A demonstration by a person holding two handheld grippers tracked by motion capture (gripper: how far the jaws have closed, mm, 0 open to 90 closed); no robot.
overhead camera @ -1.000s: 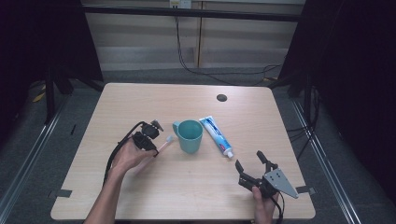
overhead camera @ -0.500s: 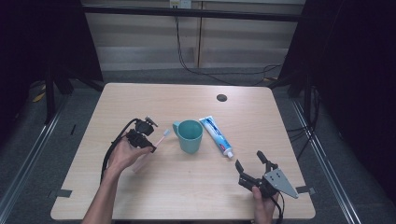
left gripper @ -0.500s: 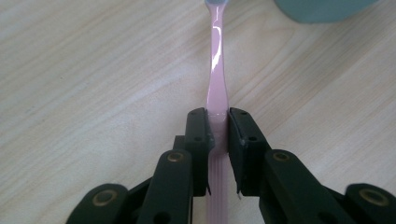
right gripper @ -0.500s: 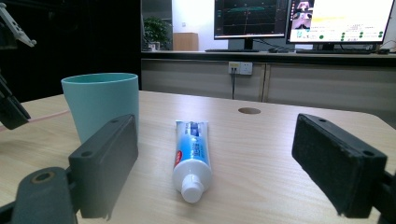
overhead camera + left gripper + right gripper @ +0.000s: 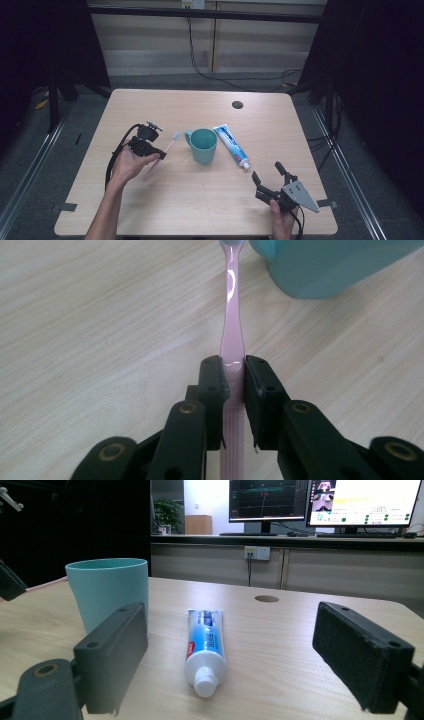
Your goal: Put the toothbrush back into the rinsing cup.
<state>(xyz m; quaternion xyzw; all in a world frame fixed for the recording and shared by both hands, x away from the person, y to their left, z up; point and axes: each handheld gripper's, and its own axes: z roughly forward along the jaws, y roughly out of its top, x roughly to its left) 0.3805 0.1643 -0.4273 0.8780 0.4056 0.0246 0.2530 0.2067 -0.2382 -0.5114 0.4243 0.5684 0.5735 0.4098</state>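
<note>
I see the wooden table [image 5: 200, 200] with the teal cup [image 5: 202, 145] near its middle. Just right of the cup lies the toothpaste tube [image 5: 232, 145], cap toward me. My right gripper [image 5: 270, 179] rests near the front edge, its 2 jaws wide apart and empty. My left gripper [image 5: 159, 154] is clenched on the pink toothbrush [image 5: 231, 315], its head beside the cup

Glossy pink plastic toothbrush [image 5: 231, 335], matt teal plastic cup [image 5: 202, 145], shiny tube [image 5: 204, 647], pale wood-grain worktop [image 5: 200, 200]
</note>
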